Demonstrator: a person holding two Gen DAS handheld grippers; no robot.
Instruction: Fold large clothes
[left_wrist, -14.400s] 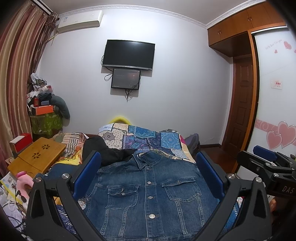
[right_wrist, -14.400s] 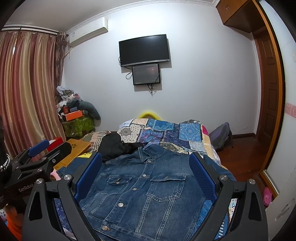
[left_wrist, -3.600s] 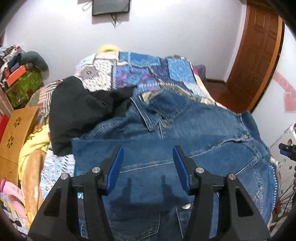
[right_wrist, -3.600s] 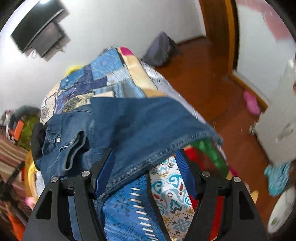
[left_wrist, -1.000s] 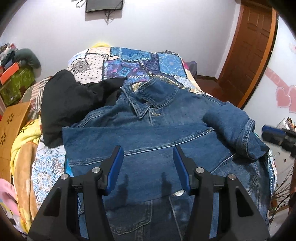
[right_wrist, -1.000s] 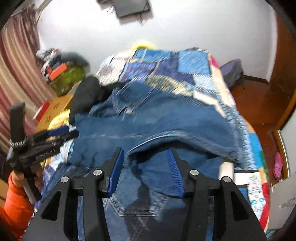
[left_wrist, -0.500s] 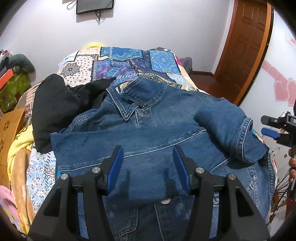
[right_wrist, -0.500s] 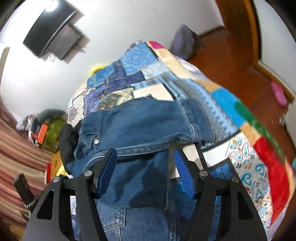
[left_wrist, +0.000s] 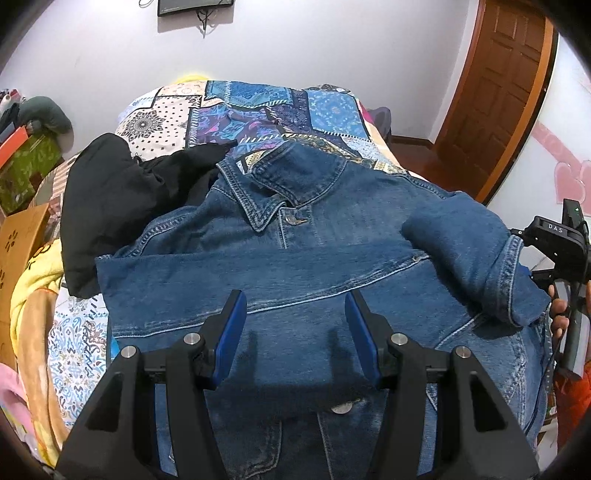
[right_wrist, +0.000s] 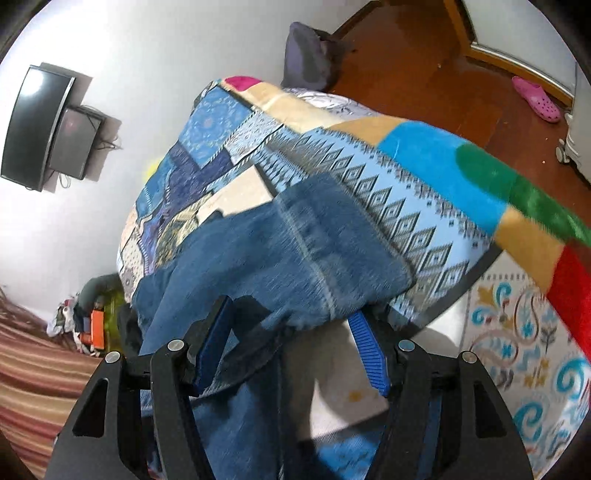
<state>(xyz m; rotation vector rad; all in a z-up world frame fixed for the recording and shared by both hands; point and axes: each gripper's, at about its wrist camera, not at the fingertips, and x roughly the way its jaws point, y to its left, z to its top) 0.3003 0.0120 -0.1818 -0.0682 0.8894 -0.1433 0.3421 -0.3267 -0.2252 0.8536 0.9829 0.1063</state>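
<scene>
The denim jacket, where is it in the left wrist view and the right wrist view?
Left wrist: denim jacket fills the centre and bottom, collar up.
Right wrist: its denim sits centre-left, tilted, hanging into the bottom.
Shared landmark: the patchwork quilt, above the jacket in both.

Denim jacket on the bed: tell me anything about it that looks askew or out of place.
The denim jacket lies front up with one sleeve folded flat across its chest, but the other sleeve is only flopped over, bunched, its cuff hanging past the jacket's edge. A black garment lies crumpled against its shoulder on the patchwork quilt.
</scene>
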